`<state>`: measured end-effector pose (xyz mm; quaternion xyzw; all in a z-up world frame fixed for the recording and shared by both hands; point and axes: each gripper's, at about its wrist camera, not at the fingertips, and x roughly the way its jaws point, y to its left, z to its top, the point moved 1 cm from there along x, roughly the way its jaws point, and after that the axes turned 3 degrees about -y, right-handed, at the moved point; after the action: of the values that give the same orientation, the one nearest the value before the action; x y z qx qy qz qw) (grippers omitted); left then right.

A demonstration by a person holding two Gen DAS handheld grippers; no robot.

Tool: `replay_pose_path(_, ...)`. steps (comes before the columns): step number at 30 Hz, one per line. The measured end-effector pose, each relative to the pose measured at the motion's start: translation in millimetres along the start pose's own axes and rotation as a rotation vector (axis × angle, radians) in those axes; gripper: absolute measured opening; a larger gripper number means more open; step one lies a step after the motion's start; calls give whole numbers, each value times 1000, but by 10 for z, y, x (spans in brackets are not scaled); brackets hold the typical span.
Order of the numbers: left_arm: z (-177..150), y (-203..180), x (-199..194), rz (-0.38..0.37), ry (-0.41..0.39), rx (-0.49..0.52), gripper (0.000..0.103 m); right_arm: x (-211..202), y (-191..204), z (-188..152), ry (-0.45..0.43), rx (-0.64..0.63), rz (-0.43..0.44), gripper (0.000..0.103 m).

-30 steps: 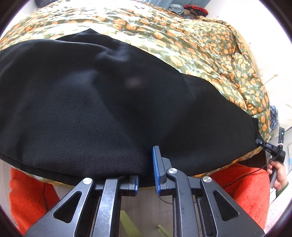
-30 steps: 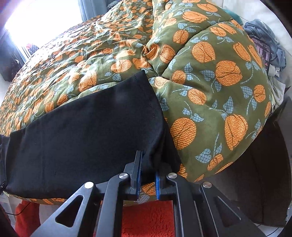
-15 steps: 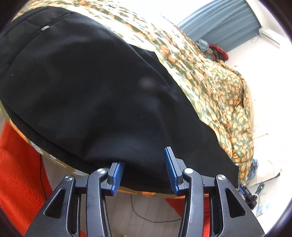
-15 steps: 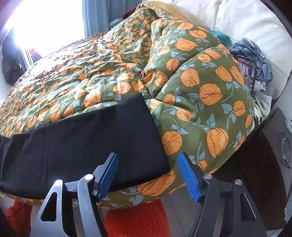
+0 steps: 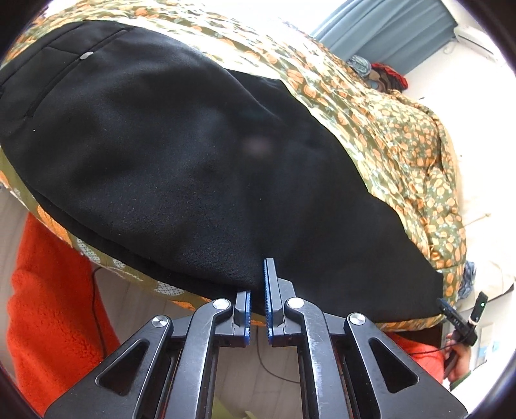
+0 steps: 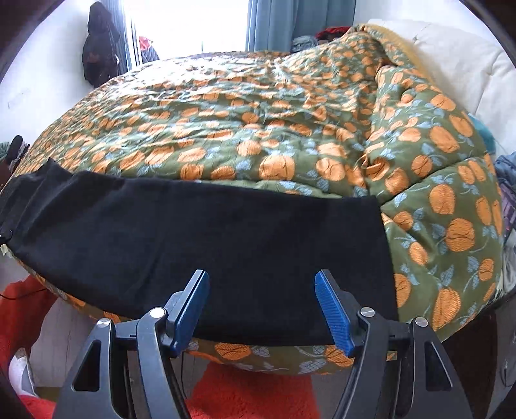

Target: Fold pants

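Observation:
Black pants (image 5: 193,154) lie flat along the near edge of a bed, on an olive quilt with orange pumpkins (image 5: 403,135). A pocket with a small button shows at the upper left of the left wrist view. My left gripper (image 5: 258,306) has its jaws nearly together at the near edge of the pants, and fabric seems pinched between them. In the right wrist view the pants (image 6: 225,245) stretch from the left to a straight hem at the right. My right gripper (image 6: 261,309) is wide open and empty, just before the near edge by the hem end.
The quilt (image 6: 258,129) covers the whole bed, bunched at the right. An orange rug (image 5: 48,306) lies on the floor below the bed edge. A white pillow (image 6: 451,71) and loose clothes lie at the far right. Blue curtains (image 6: 290,22) hang behind.
The left gripper opened, shifted along the edge, and has closed again on the pants' edge. The right gripper let go of the hem corner, opened wide and drew back.

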<state>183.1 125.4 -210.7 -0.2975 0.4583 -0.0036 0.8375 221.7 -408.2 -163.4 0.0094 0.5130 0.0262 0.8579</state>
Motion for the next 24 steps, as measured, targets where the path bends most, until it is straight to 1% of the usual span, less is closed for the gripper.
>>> replay_pose_path(2,-14,-5,7,10,6,7,4,81,-112,-21,36,60,33,68)
replay_pose_path(4,-30,21,16,11,15,11,5,162,-225,-66,81,118,46,68)
replay_pose_path(6,-10,2,14,21,25,35,10,220,-297,-89,109,154,56,68)
replay_pose_path(7,-7,-9,-14,41,29,49,17,232,-302,-98,114,158,60,68)
replay_pose_path(8,-7,-19,-52,68,37,62,27,247,-300,-109,122,155,56,68)
replay_pose_path(9,-5,-25,-92,86,47,69,34,260,-282,-103,130,146,44,68)
replay_pose_path(10,-16,-17,-161,94,54,69,49,269,-258,-104,137,129,28,68)
replay_pose_path(11,-21,-8,-252,87,50,67,55,278,-227,-100,143,109,13,68)
replay_pose_path(13,12,13,-464,76,10,82,55,298,-175,-84,153,73,-16,68)
replay_pose_path(15,132,70,-657,94,-73,99,59,318,-155,-77,159,55,-30,68)
replay_pose_path(17,337,158,-727,139,-144,104,67,334,-164,-69,163,56,-29,69)
replay_pose_path(18,449,231,-696,168,-162,101,68,344,-170,-62,165,60,-26,70)
replay_pose_path(19,541,300,-626,197,-162,108,68,350,-179,-57,167,65,-23,70)
replay_pose_path(20,614,383,-518,247,-145,128,68,354,-181,-55,169,69,-22,70)
replay_pose_path(21,657,480,-391,327,-117,152,65,356,-179,-54,169,70,-23,71)
replay_pose_path(22,681,579,-282,410,-90,172,49,356,-174,-54,170,68,-26,71)
replay_pose_path(23,681,654,-244,439,-79,173,41,350,-165,-61,170,64,-30,71)
replay_pose_path(24,668,698,-278,424,-89,157,41,346,-155,-68,170,60,-33,71)
